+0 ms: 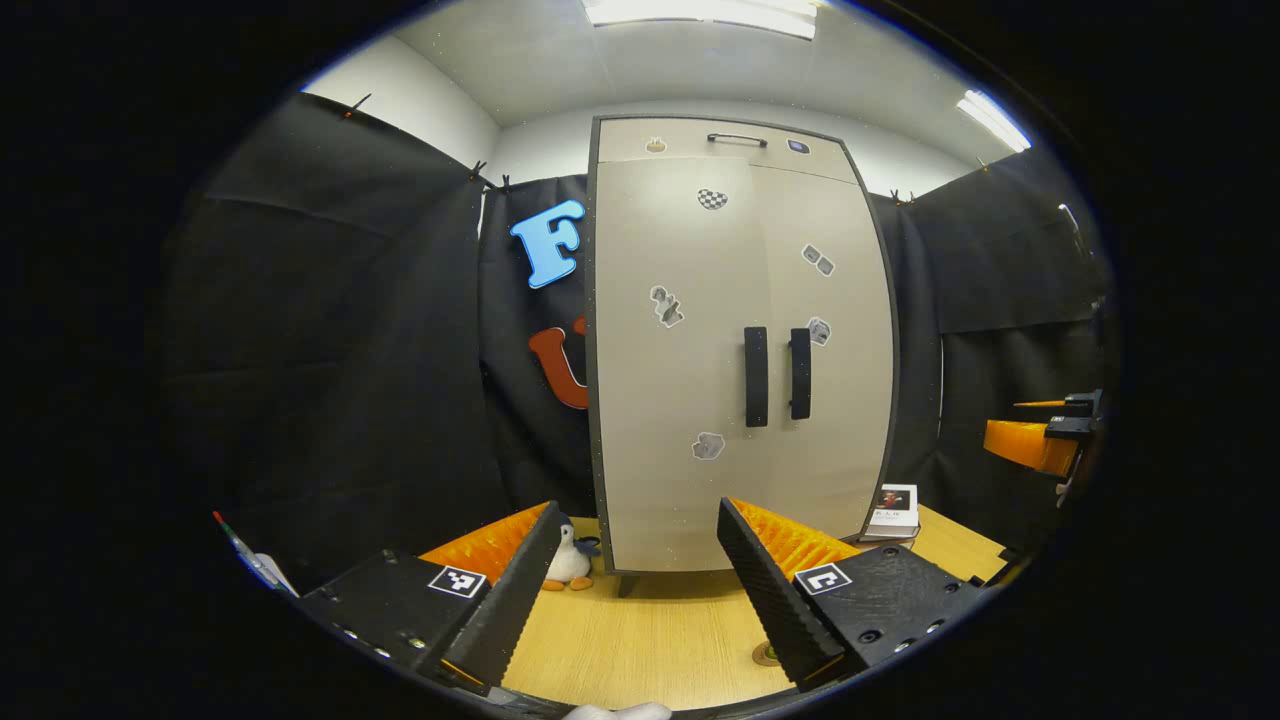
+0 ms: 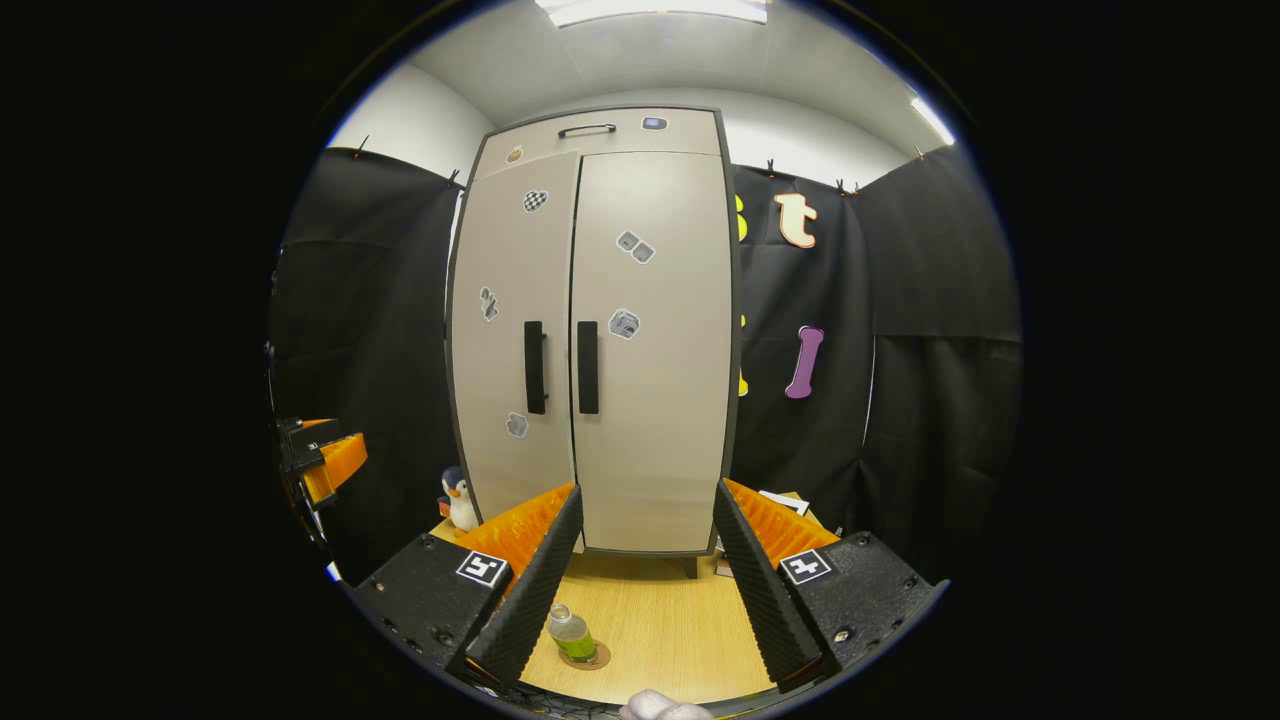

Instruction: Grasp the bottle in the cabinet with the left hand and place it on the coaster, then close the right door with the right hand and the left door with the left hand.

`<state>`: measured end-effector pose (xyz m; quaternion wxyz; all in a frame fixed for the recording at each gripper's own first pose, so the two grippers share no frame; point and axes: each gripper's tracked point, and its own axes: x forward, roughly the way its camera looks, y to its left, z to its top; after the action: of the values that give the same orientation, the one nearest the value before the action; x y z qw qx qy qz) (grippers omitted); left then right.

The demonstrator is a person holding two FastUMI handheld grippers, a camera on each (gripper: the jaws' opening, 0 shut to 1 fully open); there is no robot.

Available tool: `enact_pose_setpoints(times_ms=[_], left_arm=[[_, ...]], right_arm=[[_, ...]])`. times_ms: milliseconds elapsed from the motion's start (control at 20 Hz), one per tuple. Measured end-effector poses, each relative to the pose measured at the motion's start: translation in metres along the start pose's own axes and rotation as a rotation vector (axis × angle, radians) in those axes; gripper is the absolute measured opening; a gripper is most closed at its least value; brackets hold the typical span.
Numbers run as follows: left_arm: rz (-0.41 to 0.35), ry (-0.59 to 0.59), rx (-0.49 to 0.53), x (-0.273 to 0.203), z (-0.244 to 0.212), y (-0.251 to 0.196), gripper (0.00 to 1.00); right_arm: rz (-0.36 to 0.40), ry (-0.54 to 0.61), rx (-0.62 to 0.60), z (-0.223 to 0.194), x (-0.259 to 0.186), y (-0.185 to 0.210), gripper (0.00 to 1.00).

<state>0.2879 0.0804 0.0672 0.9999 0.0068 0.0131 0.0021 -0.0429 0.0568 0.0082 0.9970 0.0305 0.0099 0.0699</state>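
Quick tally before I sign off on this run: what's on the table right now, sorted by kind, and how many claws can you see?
Cabinet, both doors shut: 1
Bottle standing on the coaster: 1
Coaster: 1
Toy penguin: 1
Book: 1
Claws, left claw and right claw, both open and empty: 2
Total: 7

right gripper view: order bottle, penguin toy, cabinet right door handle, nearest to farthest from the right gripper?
From the right gripper, jaws open:
1. Bottle, standing on the coaster, just inside the left finger.
2. Penguin toy, farther back on the left, by the cabinet's left corner.
3. Right door handle, ahead and high up on the closed door.
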Motion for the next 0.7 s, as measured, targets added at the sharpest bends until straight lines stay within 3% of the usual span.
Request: enact_pose_setpoints(times_ms=[700], left_arm=[[-0.008,-0.001,0.003,0.009,0.003,-0.013,0.96]], right_arm=[[0.009,-0.001,-0.002,0.003,0.004,-0.008,0.81]])
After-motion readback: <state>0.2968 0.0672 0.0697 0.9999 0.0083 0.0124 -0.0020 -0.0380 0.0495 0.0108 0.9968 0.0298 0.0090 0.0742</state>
